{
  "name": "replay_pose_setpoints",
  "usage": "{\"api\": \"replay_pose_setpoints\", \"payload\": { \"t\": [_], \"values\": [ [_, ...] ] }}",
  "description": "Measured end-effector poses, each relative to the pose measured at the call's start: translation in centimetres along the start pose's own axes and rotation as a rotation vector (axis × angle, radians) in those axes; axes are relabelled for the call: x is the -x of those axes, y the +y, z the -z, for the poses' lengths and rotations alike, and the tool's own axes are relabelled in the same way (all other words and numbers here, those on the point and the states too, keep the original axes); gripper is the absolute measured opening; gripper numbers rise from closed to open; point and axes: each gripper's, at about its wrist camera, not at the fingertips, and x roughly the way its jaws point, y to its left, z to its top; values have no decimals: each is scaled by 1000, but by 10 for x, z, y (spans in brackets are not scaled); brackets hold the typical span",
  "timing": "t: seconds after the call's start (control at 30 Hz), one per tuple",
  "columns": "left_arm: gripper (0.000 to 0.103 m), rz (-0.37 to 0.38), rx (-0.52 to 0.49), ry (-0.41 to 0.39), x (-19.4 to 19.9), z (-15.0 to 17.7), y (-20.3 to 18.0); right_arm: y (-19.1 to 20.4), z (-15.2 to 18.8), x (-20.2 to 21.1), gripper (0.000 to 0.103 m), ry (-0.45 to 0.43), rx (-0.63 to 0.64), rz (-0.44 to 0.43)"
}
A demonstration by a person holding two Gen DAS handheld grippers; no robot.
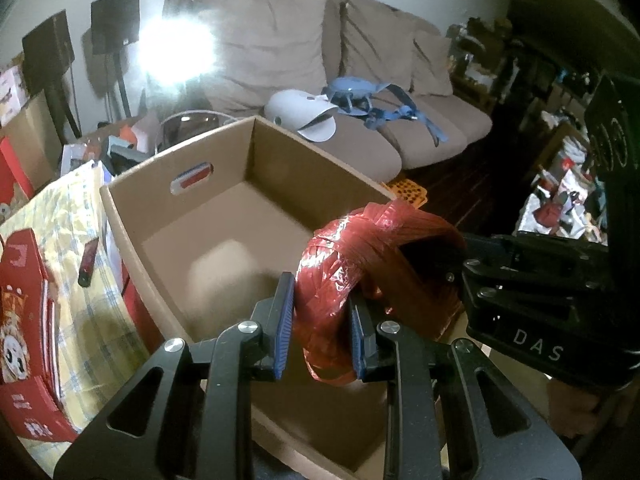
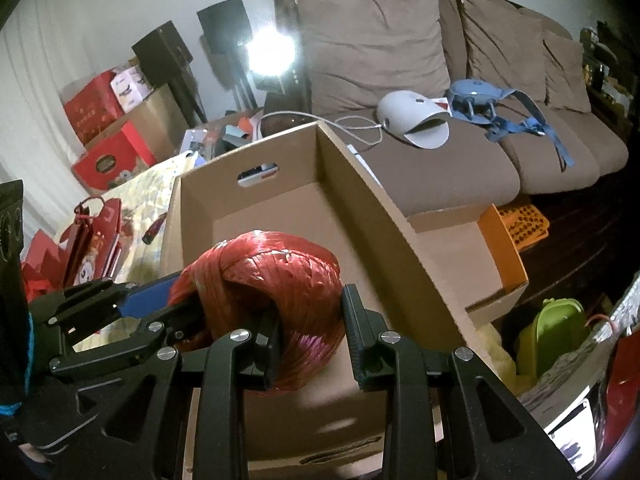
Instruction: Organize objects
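Both grippers clamped on the red raffia twine ball (image 1: 360,280), one each side: left gripper (image 1: 322,324) pinches a wall of the wound ring, right gripper (image 2: 310,332) grips the opposite wall. Ball hangs over the near rim of the open cardboard box (image 1: 224,208), inside looks empty. Risk: glossy strands are slippery; if one side lets go first, ball could swing, tip off the near edge or unravel.
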Motion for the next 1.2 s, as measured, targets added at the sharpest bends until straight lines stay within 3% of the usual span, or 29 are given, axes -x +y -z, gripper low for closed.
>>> {"api": "replay_pose_setpoints", "payload": {
  "t": [1.2],
  "values": [
    [23, 10, 86, 83, -14, 12, 12, 11, 9, -20, 30, 92, 42, 1]
  ]
}}
